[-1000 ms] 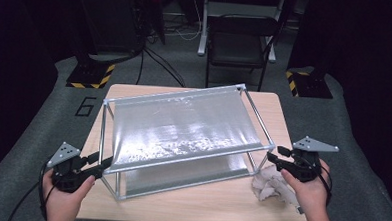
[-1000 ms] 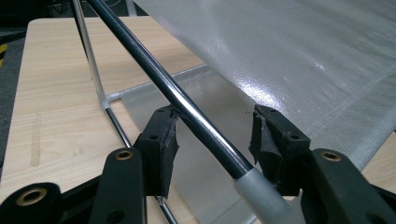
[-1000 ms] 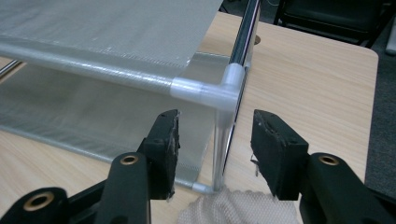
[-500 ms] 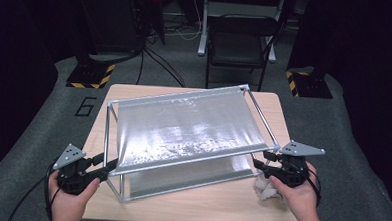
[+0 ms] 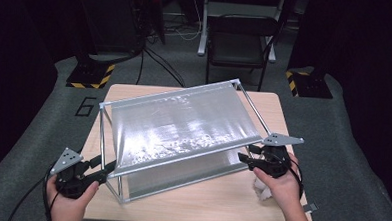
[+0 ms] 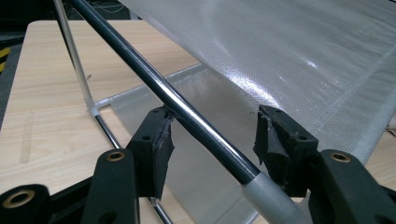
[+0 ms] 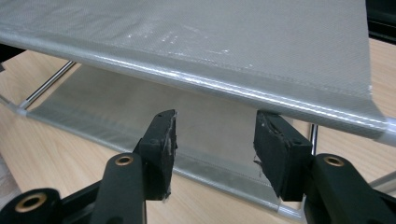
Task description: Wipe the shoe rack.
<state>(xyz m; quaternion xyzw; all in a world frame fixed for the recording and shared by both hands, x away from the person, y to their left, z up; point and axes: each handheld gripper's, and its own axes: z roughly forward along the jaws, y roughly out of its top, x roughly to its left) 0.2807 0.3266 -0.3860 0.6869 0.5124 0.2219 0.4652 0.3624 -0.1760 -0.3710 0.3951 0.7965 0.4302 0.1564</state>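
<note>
A two-tier rack of thin metal rods with translucent mesh shelves stands on the wooden table (image 5: 205, 206); its upper shelf (image 5: 183, 125) slopes a little. My left gripper (image 5: 106, 167) is at the rack's front left corner. In the left gripper view its jaws (image 6: 212, 135) straddle the dark top rod (image 6: 140, 70). They have just been opening: the rod brushes one pad and is clear of the other. My right gripper (image 5: 246, 153) is open at the front right corner. Its jaws (image 7: 215, 140) sit just under the upper shelf's edge (image 7: 210, 88), with nothing between them.
A white crumpled wad (image 5: 263, 191) lies on the table under the right hand. Behind the table stand a black chair (image 5: 239, 37) and two floor bases with yellow-black stripes (image 5: 90, 76). Cables run across the grey floor.
The right hand has slid left off the white wad to the rack's front right corner. The left hand has stayed at the front left corner, its jaws a little wider.
</note>
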